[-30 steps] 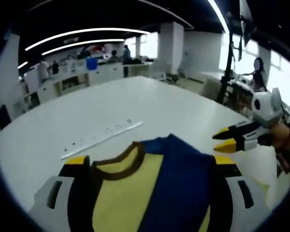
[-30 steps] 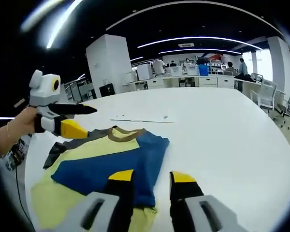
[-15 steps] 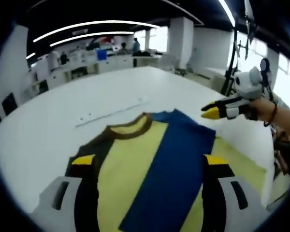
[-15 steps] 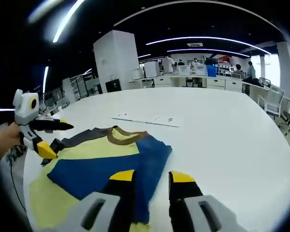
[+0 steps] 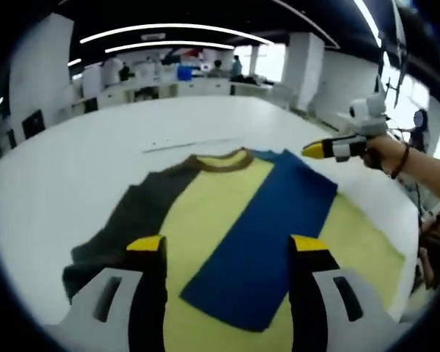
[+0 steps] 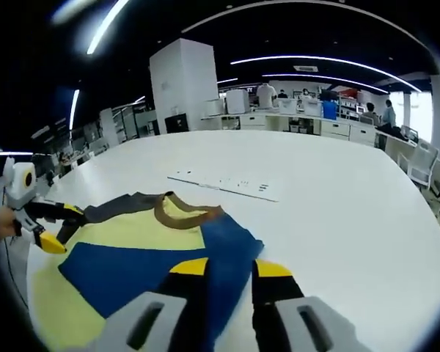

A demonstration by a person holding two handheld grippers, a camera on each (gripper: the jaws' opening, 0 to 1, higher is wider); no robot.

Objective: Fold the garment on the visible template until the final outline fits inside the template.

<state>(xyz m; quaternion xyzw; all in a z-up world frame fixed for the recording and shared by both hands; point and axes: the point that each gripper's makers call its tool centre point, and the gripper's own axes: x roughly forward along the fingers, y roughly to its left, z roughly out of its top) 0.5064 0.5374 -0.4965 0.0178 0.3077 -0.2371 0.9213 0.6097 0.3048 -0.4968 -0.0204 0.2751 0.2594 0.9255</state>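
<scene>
Right now my left claw (image 5: 227, 253) hangs above the hem end of the T-shirt (image 5: 227, 220), jaws spread wide and gripping nothing; I judge I hold it up there to read the outline before choosing the next fold. My right claw (image 6: 226, 270) sits low over the shirt's collar-side edge, its yellow-tipped jaws only narrowly parted and empty, the blue cloth showing through the gap. In the left gripper view that same right claw (image 5: 328, 149) floats beyond the shirt's far edge, clear of the fabric, so nothing is being dragged.

Beneath both claws the T-shirt lies flat on the white desk (image 5: 73, 169). One side has been turned over the middle, so a blue panel (image 5: 268, 231) runs from the brown collar (image 5: 224, 160) down to the hem, over the yellow body. The dark grey sleeve (image 5: 128, 220) on the opposite side lies spread out from the body, unfolded. I judge that sleeve is the next part to bring in, which would explain my left claw standing on that side.

A pale yellow sheet (image 5: 359, 238) shows under the shirt past the blue panel; I take it for the template, though I cannot tell its full border. Beyond the collar, a thin white strip (image 6: 224, 183) lies apart on the desk.
</scene>
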